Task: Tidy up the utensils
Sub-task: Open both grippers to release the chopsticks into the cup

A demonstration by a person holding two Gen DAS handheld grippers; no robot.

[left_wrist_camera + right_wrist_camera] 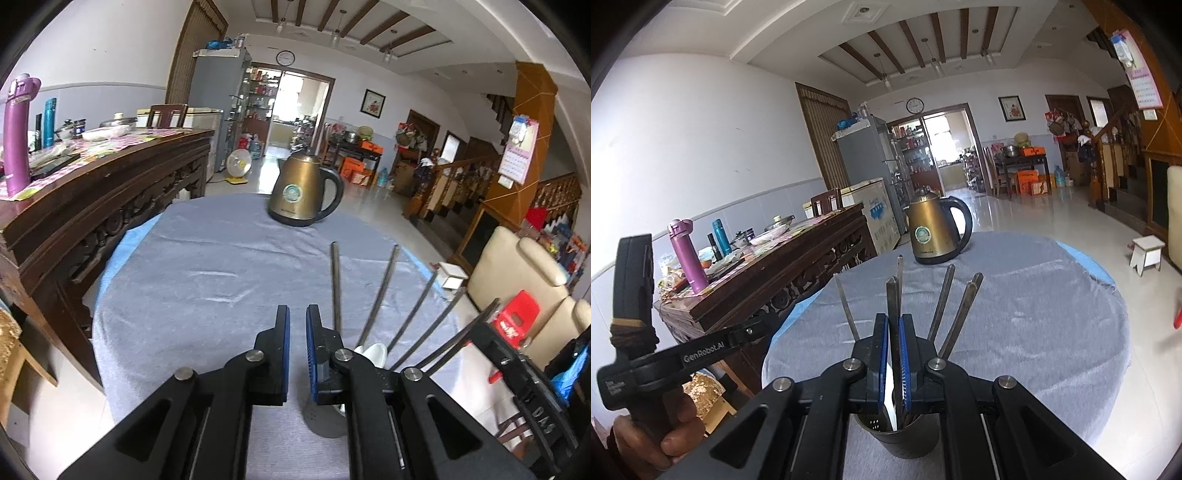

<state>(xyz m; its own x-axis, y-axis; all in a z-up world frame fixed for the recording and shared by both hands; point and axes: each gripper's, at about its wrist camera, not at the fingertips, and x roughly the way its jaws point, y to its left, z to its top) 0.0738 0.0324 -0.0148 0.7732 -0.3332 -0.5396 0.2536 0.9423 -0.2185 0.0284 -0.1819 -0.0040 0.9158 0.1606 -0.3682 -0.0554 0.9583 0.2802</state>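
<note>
1. The right gripper (894, 328) is clamped on one metal chopstick (893, 295) standing in the dark utensil holder (905, 439).
2. The left gripper (297, 317) holds nothing, its jaws nearly closed.
3. The holder stands on the grey-clothed bench (1034, 314).

white walls (701, 122), glossy tiled floor (1052, 210), carved sideboard (110, 206)

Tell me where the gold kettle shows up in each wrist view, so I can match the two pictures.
Left wrist view: the gold kettle stands above centre, at the far edge of the grey cloth, beyond the left gripper.
Right wrist view: the kettle stands just above centre, beyond the upright metal chopsticks.
Shared landmark: the round wall clock above the far doorway.
</note>
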